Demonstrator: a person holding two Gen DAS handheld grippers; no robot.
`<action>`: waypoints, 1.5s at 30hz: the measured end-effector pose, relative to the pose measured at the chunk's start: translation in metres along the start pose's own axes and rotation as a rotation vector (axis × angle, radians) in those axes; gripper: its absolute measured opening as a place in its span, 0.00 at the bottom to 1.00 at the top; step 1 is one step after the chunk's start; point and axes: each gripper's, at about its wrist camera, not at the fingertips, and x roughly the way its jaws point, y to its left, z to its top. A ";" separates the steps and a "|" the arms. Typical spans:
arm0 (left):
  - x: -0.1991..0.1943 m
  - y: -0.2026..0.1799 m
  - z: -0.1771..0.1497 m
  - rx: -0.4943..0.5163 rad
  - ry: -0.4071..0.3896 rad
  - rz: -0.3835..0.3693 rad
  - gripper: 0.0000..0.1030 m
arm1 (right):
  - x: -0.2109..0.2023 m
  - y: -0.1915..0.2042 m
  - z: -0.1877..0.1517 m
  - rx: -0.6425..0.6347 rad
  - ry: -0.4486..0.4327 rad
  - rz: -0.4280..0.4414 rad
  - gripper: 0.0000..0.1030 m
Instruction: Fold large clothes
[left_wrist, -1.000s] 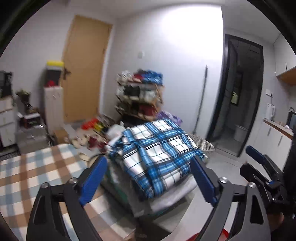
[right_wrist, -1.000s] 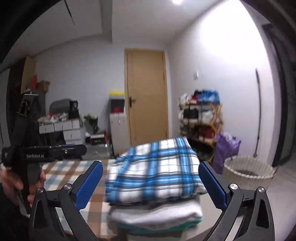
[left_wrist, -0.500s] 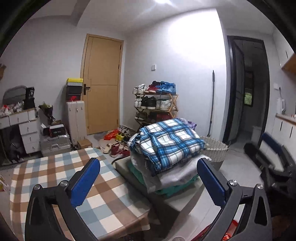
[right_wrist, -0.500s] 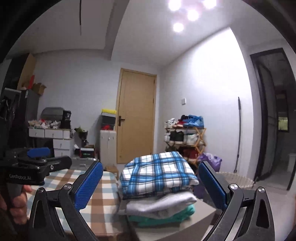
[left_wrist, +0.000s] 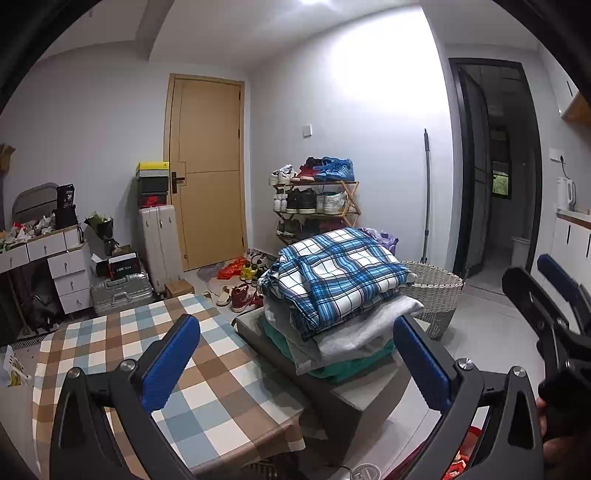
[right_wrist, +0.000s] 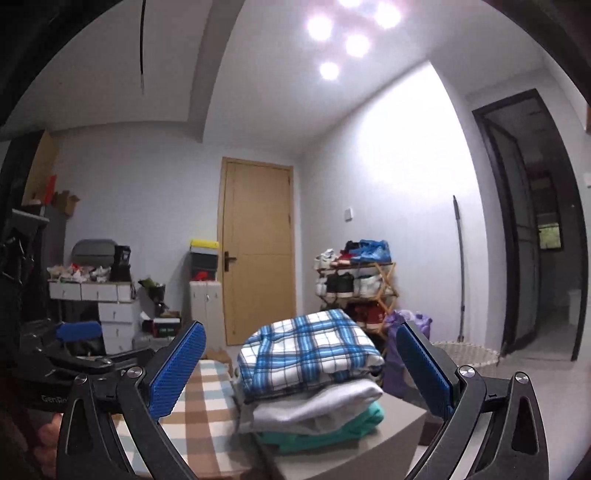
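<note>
With both the left tool (left_wrist: 295, 356) and the right tool (right_wrist: 301, 363) apart and empty, we judge the folded plaid shirt (left_wrist: 338, 275) settled atop the stack beside the checked bench (left_wrist: 122, 343), so we withdraw level, avoiding brushing it.

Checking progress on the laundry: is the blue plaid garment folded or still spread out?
Folded: the blue plaid garment lies as a compact rectangle atop the grey and green folded clothes.

Soft woven plaid shirt (left_wrist: 340, 273), matt checked tablecloth (left_wrist: 110, 343), wicker basket (left_wrist: 436, 291), smooth wooden door (left_wrist: 210, 166)
</note>
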 end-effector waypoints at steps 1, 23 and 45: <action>0.000 0.000 0.001 -0.004 0.002 0.002 0.99 | -0.001 -0.001 -0.001 0.005 -0.001 0.009 1.00; -0.010 -0.005 0.004 0.004 0.011 0.003 0.99 | -0.008 -0.006 0.002 0.032 -0.020 0.010 1.00; -0.009 -0.012 0.004 0.022 0.009 0.005 0.99 | -0.017 0.003 0.005 0.022 -0.024 0.010 1.00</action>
